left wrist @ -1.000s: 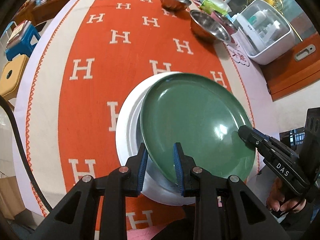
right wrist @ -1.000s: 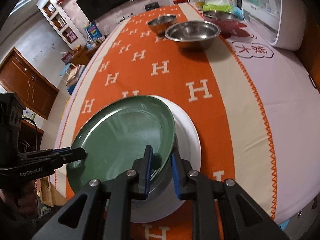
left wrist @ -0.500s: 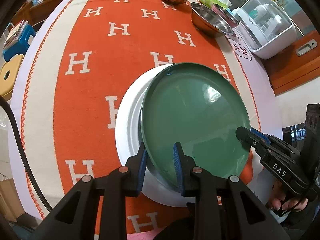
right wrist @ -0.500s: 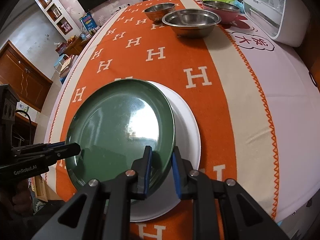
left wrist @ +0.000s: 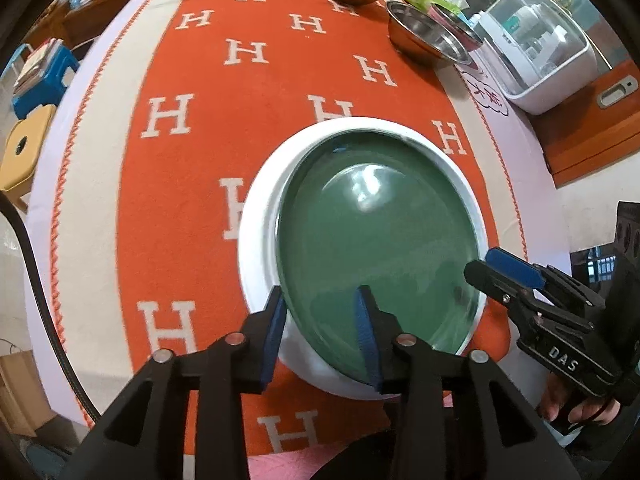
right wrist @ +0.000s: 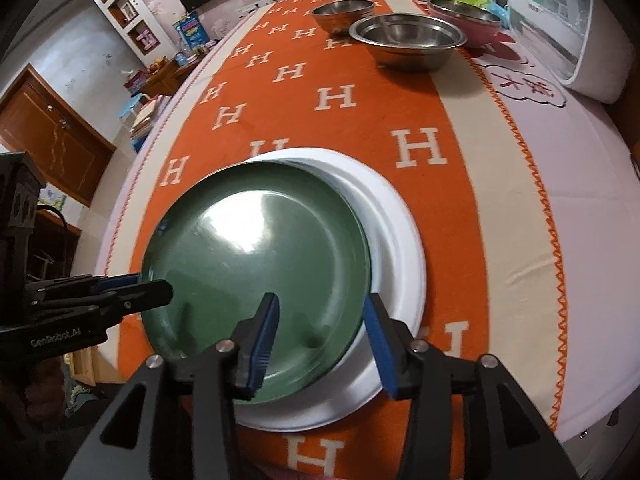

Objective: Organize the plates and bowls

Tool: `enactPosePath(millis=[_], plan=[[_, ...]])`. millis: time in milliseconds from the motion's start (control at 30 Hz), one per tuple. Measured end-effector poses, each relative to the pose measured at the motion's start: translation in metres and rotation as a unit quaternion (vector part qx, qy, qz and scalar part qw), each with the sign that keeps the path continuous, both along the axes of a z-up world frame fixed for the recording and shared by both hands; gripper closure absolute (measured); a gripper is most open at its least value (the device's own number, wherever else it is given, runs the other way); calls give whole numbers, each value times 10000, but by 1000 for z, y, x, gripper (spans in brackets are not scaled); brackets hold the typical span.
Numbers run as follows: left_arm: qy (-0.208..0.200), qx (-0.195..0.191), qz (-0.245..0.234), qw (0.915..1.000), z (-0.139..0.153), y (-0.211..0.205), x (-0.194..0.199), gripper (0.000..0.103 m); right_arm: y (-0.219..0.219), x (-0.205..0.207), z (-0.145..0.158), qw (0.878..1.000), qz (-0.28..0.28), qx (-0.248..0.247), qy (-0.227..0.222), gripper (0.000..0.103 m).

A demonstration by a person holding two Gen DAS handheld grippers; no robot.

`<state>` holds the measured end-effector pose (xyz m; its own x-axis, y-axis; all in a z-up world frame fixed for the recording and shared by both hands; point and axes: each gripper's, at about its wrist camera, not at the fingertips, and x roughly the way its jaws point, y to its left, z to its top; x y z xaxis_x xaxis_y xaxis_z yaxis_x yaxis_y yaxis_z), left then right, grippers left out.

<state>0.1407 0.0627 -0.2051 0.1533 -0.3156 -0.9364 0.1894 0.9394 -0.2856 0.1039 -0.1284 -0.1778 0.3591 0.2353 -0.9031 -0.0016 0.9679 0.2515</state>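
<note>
A dark green plate [left wrist: 380, 248] [right wrist: 256, 248] lies flat in a larger white plate [left wrist: 256, 232] [right wrist: 400, 248] on the orange tablecloth. My left gripper [left wrist: 322, 314] straddles the green plate's near rim. Its jaws are opening, and the blue pads stand off the rim on both sides. My right gripper [right wrist: 322, 312] straddles the rim on the opposite side. Its jaws are opening too, wider, with a clear gap around the rim. Each view shows the other tool at the plate's edge: the right gripper [left wrist: 492, 266] and the left gripper [right wrist: 160, 288].
At the table's far end stand two steel bowls [right wrist: 408, 40] [right wrist: 342, 14], a pink bowl [right wrist: 468, 20] and a white appliance [left wrist: 536, 52]. The table's edge runs close to the plates on the near side. A hand [left wrist: 568, 408] holds the right tool.
Both grippers' jaws have spread apart and let go of the green plate. The plate has dropped from a slight tilt to lie flat in the white plate.
</note>
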Motion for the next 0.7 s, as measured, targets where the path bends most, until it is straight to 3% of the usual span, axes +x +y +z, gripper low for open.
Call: enactPosePath(millis=[133, 533, 700], plan=[[-177, 2, 35, 9998, 12, 5, -8, 69, 8, -1, 7, 9999, 125, -82, -77, 41], [-1138, 179, -197, 9931, 60, -4, -35, 65, 14, -17, 31, 9980, 227, -161, -564, 41], [-1659, 157, -130, 9859, 78, -8, -42, 54, 11, -28, 44, 9943, 204, -359, -986, 41]])
